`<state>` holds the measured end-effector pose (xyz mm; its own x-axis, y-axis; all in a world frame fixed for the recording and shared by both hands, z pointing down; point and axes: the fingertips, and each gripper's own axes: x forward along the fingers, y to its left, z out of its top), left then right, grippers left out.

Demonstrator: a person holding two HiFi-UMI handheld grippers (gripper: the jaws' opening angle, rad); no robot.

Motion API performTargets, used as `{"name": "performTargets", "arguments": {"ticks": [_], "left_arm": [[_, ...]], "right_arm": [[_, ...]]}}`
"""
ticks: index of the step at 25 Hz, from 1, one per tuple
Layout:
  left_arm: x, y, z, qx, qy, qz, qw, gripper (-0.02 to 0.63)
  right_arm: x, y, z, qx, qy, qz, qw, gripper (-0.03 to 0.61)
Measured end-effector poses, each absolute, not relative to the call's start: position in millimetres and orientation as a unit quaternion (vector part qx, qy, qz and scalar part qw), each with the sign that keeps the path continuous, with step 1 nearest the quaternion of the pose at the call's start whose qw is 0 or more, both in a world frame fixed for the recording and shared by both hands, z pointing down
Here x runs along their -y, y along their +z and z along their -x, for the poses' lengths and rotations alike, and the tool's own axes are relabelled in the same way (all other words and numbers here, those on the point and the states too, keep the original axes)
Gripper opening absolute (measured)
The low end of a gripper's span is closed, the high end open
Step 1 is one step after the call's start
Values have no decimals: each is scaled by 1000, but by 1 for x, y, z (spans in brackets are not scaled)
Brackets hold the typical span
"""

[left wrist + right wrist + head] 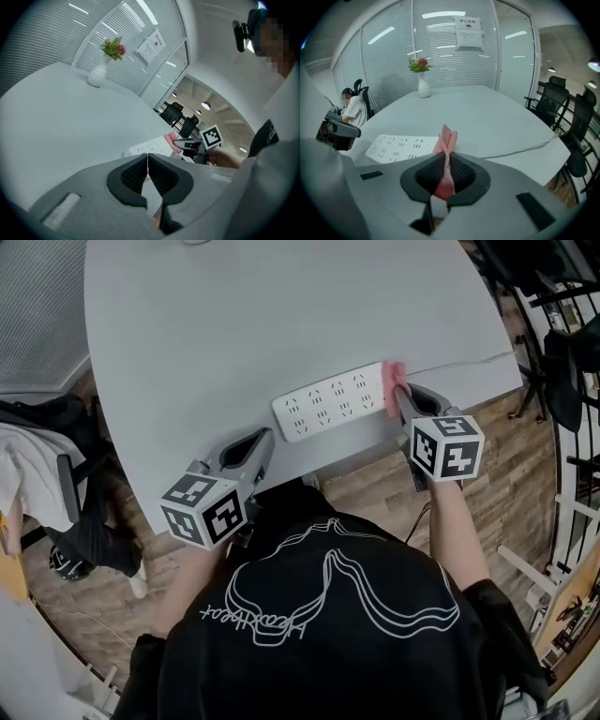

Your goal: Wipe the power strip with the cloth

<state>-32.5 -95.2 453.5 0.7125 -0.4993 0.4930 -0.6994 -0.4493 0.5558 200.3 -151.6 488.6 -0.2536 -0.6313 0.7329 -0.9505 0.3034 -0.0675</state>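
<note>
Power strip (330, 401): white, lying flat near the front edge of the table (234, 315), between the two grippers.
Cable (469, 361): runs from the strip's right end towards the table's right edge.
Cloth (394, 382): pink, folded, standing upright against the strip's right end.
Right gripper (446, 157): jaws clamped on the cloth.
Left gripper (148, 157): jaws pressed together with nothing between them, at the table's front edge just beside the strip's left end.
Vase (423, 84): white, with flowers, at the far side.
</note>
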Motion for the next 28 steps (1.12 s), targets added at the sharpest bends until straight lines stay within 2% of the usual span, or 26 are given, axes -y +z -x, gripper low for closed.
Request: {"name": "performTargets", "arguments": {"ticks": [7, 13, 23, 28], "left_arm": [[93, 454, 35, 360, 127, -839, 388, 14], [94, 457, 34, 367, 125, -836, 388, 14], [85, 445, 55, 379, 112, -833, 387, 14], [79, 442, 63, 387, 110, -831, 384, 14]], "right_arm": [[151, 486, -207, 740, 264, -543, 296, 35], [155, 464, -197, 762, 258, -533, 261, 35], [144, 433, -101, 825, 261, -451, 217, 35], [129, 442, -50, 849, 263, -397, 229, 35]]}}
